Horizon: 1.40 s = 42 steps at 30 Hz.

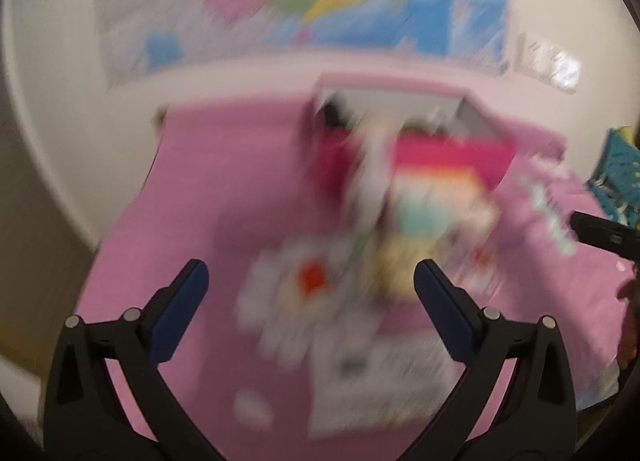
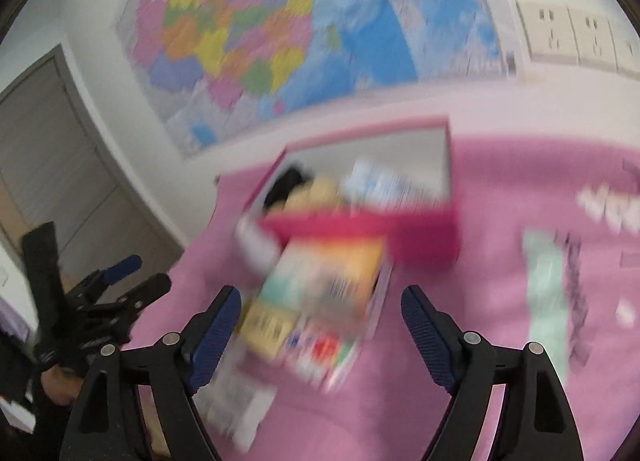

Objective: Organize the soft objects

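Both views heavily motion-blurred; fine detail unreadable.

Landmark: magenta box (image 2: pixel 360 229), open-topped with pale grey inner walls, standing on a pink cloth (image 2: pixel 460 381) that covers the table. Inside the box, toward its left end, a dark shape and a tan, rounded soft-looking shape (image 2: pixel 316 189); toward its right, a pale blue-white item (image 2: pixel 384 181). What each one is cannot be told through the blur.

Just in front of the box, touching or nearly touching its near wall, lies a heap of flat, bright packets (image 2: pixel 320 301): orange, teal, yellow and white panels, with a red patch on the nearest one. Their edges smear together, so the count is unclear. In the left wrist view the same heap (image 1: pixel 360 261) spreads from the box (image 1: pixel 452 153) toward the camera.

To the right of the box, lying apart on the cloth, a mint-green strip (image 2: pixel 546 301).

Behind the box, on the white wall, a coloured map (image 2: pixel 280 41); to the map's right, wall sockets (image 2: pixel 580 37). Far left of the box, a grey door (image 2: pixel 52 165).

Left gripper (image 1: pixel 311 281): jaws spread wide, blue pads touching nothing, the heap lying beyond and between them. Right gripper (image 2: pixel 321 307): jaws also apart, pads clear of the packets seen between them. Neither holds anything.
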Motion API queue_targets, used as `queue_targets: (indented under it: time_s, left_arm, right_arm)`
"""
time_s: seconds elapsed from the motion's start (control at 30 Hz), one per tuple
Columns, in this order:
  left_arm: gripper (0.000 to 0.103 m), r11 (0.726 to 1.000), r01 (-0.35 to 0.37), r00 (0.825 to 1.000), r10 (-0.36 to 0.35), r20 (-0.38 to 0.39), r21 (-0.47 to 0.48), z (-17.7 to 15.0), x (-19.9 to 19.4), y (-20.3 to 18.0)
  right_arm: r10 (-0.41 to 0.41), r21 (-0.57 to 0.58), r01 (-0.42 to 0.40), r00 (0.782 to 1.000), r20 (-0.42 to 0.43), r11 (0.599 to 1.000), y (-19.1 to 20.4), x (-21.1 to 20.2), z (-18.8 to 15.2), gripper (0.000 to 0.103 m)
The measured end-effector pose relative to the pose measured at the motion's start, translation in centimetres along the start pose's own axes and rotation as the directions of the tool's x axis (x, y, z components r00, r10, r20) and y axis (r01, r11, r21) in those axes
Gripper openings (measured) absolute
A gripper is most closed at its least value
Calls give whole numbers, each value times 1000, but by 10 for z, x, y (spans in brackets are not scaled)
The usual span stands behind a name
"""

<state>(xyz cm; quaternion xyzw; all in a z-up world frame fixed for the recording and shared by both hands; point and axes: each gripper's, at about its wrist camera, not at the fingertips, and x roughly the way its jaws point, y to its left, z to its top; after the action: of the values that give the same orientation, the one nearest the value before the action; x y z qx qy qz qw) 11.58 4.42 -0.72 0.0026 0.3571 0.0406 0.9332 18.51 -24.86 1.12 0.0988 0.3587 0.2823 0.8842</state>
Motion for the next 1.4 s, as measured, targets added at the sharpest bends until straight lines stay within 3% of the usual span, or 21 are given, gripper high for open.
queue_targets:
  time_s: [0.13,0.23,0.33,0.57,0.63,0.87,1.0,1.07,1.13,1.27,1.37,1.4]
  left_arm:
    - [103,999,-39,996,38,-77,-1,-45,9,4]
    - [103,1000,-1,995,1,-96,-3,-59,11,-4]
    - [103,999,50,994,-47,-104,22,-71,10,-14]
    - [103,990,136,978,-126,-163,49,-92,20,-19]
    - [103,984,172,970,-162,-182,41,-95,23,-20]
    - [103,982,184,967,-171,-191,51,-96,30,-19]
    - [103,976,178,971,-154,-181,125,-98,32,-29]
    - [103,973,190,970,-166,-176,132,-97,33,-30]
    - [103,971,202,969,-178,-174,131,-96,33,-30]
    - [103,968,215,967,-193,-166,127,-93,35,-30]
    - [103,965,231,963,-208,-169,127,-89,38,-29]
    - [103,962,249,959,-229,-170,111,-87,39,-26]
  right_arm:
    - [22,1,-22,993,-115,1000,17,18,-53,84]
    - [36,-22,-41,980,-197,999,33,37,-80,84]
    - [51,-24,-58,974,-221,998,42,46,-87,84]
    - [103,8,-105,952,-288,994,44,75,-75,84]
    - [103,-33,-121,937,-334,992,49,92,-68,84]
    - [112,-108,-187,866,-488,977,63,136,-58,84]
    - [105,-145,-207,852,-514,968,72,142,-63,86]
    - [154,-129,-262,827,-541,957,74,142,-66,86]
    - [165,-135,-282,818,-551,950,76,142,-68,85]
    - [309,6,-365,778,-547,931,65,147,-67,78]
    - [358,62,-383,780,-513,922,63,149,-69,75]
    - [341,45,-371,791,-509,928,64,149,-69,59]
